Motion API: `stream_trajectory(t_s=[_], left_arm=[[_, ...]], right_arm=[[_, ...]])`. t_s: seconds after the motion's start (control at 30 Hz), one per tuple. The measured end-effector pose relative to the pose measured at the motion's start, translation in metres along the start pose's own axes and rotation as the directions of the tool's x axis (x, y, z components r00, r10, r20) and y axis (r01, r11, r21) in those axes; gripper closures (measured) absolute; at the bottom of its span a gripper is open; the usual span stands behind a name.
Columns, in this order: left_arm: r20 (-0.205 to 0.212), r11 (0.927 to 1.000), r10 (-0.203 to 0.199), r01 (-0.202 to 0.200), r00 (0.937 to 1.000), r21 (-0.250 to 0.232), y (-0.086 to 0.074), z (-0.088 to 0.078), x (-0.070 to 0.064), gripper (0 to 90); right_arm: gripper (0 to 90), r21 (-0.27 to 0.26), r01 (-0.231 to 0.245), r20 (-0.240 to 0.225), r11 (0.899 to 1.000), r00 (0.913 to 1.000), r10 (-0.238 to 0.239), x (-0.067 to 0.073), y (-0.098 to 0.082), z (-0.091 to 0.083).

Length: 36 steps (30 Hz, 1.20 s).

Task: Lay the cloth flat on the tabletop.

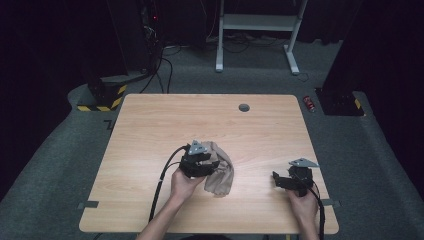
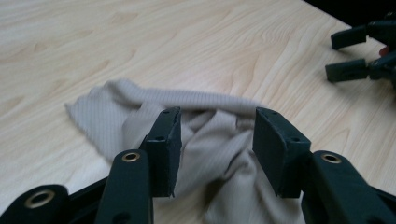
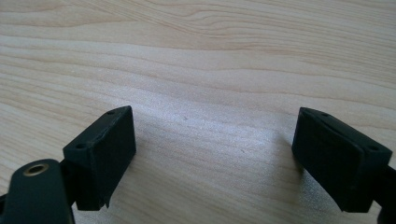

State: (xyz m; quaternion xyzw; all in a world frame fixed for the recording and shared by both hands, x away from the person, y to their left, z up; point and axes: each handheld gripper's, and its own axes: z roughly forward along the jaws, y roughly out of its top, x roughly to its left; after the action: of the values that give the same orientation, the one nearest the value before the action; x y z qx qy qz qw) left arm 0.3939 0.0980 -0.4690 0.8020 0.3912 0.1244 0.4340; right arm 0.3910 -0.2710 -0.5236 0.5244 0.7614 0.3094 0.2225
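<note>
On the wooden table [image 1: 150, 130], near its front middle, lies a crumpled beige cloth [image 1: 222, 172], w/ the left gripper [image 2: 217, 135] over its left side: jaws part open, straddling a bunched fold of fabric, not clamped on it. Well apart at front right, the right gripper [image 3: 212, 154] sits low over bare wood, jaws wide apart, nothing between them.

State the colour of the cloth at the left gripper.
Beige cloth, finely ribbed; clearest in the left gripper view.
</note>
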Motion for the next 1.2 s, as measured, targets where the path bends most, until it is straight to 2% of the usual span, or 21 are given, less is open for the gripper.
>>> stream_trajectory(t_s=[0.1, 0.2, 0.27, 0.3, 0.4, 0.5, 0.57, 0.63, 0.7, 0.73, 0.8, 0.87, 1.0, 1.07, 1.13, 1.2], left_arm=[[-0.019, 1.0000, 0.002, -0.002, 0.9998, 0.005, -0.012, -0.008, -0.001, 52.0], [-0.023, 0.9998, -0.008, 0.008, 0.9997, 0.020, -0.027, -0.014, -0.002, 51.9], [-0.025, 0.9993, -0.018, 0.019, 0.9995, 0.031, -0.034, -0.014, -0.002, 52.1], [-0.025, 0.9991, -0.019, 0.020, 0.9995, 0.037, -0.038, -0.014, -0.001, 52.4], [-0.012, 0.9987, -0.022, 0.023, 0.9997, 0.047, -0.047, -0.009, -0.002, 57.2], [-0.021, 0.9991, -0.010, 0.011, 0.9997, 0.041, -0.052, -0.003, -0.006, 59.8], [-0.021, 0.9992, -0.013, 0.014, 0.9997, 0.038, -0.053, 0.002, -0.007, 59.8], [-0.022, 0.9992, -0.018, 0.019, 0.9996, 0.036, -0.054, 0.007, -0.008, 61.1], [-0.023, 0.9992, -0.018, 0.018, 0.9996, 0.036, -0.055, 0.010, -0.008, 65.7], [-0.012, 0.9989, -0.032, 0.032, 0.9994, 0.034, -0.055, 0.013, -0.008, 69.2], [-0.015, 0.9992, -0.020, 0.020, 0.9997, 0.036, -0.055, 0.015, -0.008, 75.7], [-0.011, 0.9992, -0.014, 0.015, 0.9998, 0.037, -0.054, 0.015, -0.007, 82.3], [-0.007, 0.9989, -0.011, 0.012, 0.9999, 0.045, -0.054, 0.010, -0.006, 88.4], [-0.009, 0.9990, -0.002, 0.002, 1.0000, 0.045, -0.055, 0.008, -0.005, 88.8], [-0.007, 0.9990, -0.005, 0.005, 1.0000, 0.044, -0.055, 0.006, -0.005, 89.1], [-0.008, 0.9991, -0.010, 0.010, 0.9999, 0.040, -0.056, 0.004, -0.004, 89.2]], right_arm=[[13.2, 0.000, 0.023, -0.023, 1.000, 0.9995, -0.023, 0.001, 0.000, 0.000], [15.8, 0.002, 0.026, -0.026, 1.000, 0.9993, -0.026, 0.002, 0.001, 0.000], [36.2, 0.007, 0.023, -0.016, 1.000, 0.9996, -0.023, 0.003, 0.002, -0.005], [41.4, 0.003, 0.026, -0.020, 1.000, 0.9995, -0.026, 0.004, 0.001, -0.006], [46.5, -0.007, 0.038, -0.045, 0.999, 0.9983, -0.038, 0.010, 0.002, -0.006], [48.1, -0.022, 0.049, -0.117, 0.999, 0.9918, -0.051, 0.022, 0.005, -0.006], [47.4, -0.028, 0.073, -0.167, 0.997, 0.9831, -0.076, 0.033, 0.008, -0.005], [47.3, -0.036, 0.102, -0.217, 0.994, 0.9702, -0.108, 0.047, 0.013, -0.004], [47.5, -0.051, 0.136, -0.260, 0.989, 0.9546, -0.145, 0.062, 0.021, -0.003], [47.5, -0.056, 0.151, -0.280, 0.987, 0.9466, -0.161, 0.067, 0.024, -0.002], [47.4, -0.060, 0.173, -0.326, 0.983, 0.9274, -0.183, 0.082, 0.035, 0.003], [47.4, -0.065, 0.184, -0.352, 0.981, 0.9154, -0.195, 0.094, 0.043, 0.009], [48.1, -0.031, 0.202, -0.366, 0.979, 0.9090, -0.199, 0.113, 0.054, 0.027], [54.5, -0.008, 0.204, -0.399, 0.979, 0.8971, -0.190, 0.117, 0.058, 0.035], [66.6, 0.007, 0.206, -0.435, 0.979, 0.8815, -0.183, 0.120, 0.059, 0.040], [78.1, 0.008, 0.218, -0.442, 0.976, 0.8762, -0.192, 0.123, 0.059, 0.042]])
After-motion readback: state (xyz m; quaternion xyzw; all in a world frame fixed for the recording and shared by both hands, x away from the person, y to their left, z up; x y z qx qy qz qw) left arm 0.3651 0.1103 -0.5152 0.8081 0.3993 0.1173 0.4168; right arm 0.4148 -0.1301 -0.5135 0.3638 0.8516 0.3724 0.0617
